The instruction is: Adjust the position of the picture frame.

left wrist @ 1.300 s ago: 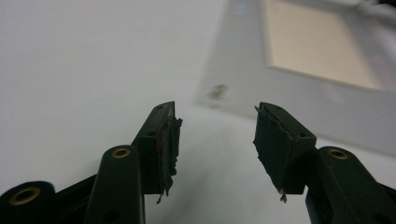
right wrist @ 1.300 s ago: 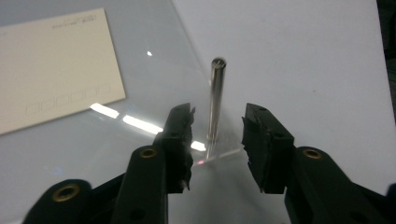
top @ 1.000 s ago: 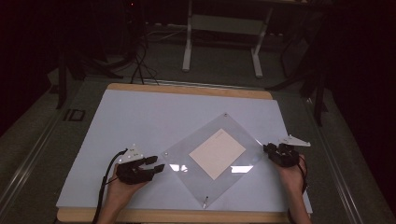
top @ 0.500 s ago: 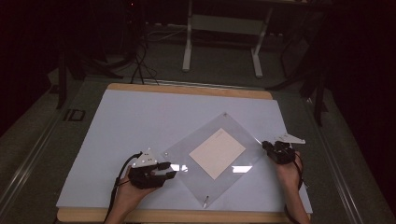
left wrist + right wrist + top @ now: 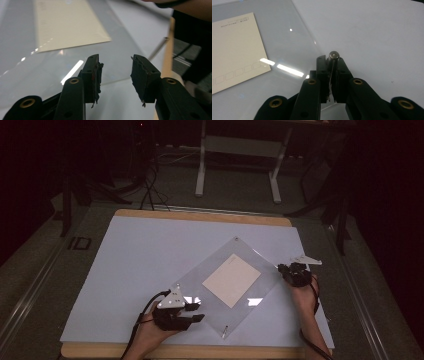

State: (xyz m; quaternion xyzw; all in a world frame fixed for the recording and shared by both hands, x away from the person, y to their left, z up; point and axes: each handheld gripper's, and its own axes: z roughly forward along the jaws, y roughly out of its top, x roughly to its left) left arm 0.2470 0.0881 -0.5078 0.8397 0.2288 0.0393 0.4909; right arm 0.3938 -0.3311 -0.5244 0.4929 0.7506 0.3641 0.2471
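A clear plastic sheet [image 5: 250, 307] lies cornerwise on the white mat, with a cream paper [image 5: 231, 280] at its middle. My right gripper [image 5: 284, 269] is at the sheet's right corner. In the right gripper view its jaws [image 5: 333, 65] have closed within the last second and are shut on a small metal pin [image 5: 333, 55] at the sheet's [image 5: 287, 37] corner. My left gripper [image 5: 196, 312] is at the sheet's lower left edge. Its jaws [image 5: 116, 72] have just been closing but stand open, with the sheet's edge [image 5: 120, 47] just ahead of the gap and no pad pressing on it.
Another metal pin [image 5: 226, 330] stands at the sheet's near corner, and one [image 5: 236, 239] at the far corner. The white mat [image 5: 140, 260] covers a wooden table [image 5: 200, 215]. A desk frame [image 5: 202, 165] and cables [image 5: 150, 190] are on the floor behind.
My left gripper slid right along the mat to the sheet's edge. My right gripper shifted slightly toward the sheet's right corner and its jaws closed.
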